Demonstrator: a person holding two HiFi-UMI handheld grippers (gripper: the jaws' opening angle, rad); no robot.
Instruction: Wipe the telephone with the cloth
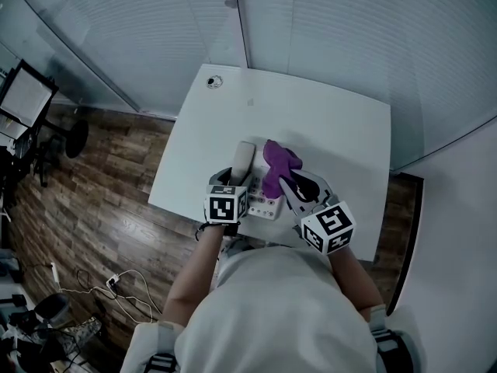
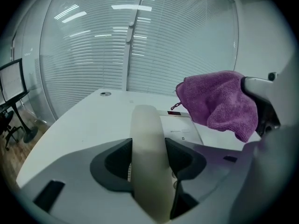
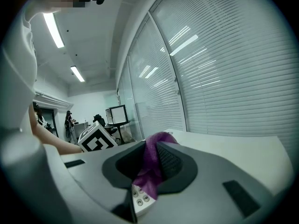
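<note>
wiping is set to begin: left gripper (image 2: 148,155) clasps the handset (image 2: 146,122) of the telephone (image 1: 262,205) at the worktop's (image 1: 330,119) near edge, right gripper (image 3: 149,164) pinches the purple cloth (image 2: 217,99) over the keypad (image 3: 140,197); next likely calls for lifting the handset and rubbing.

A white table (image 1: 334,123) stands by slatted blinds (image 1: 155,45), above a wooden floor (image 1: 101,216) with cables (image 1: 116,284).

white table (image 1: 334,123), wooden floor (image 1: 101,208), curved wall of blinds (image 1: 326,29).
</note>
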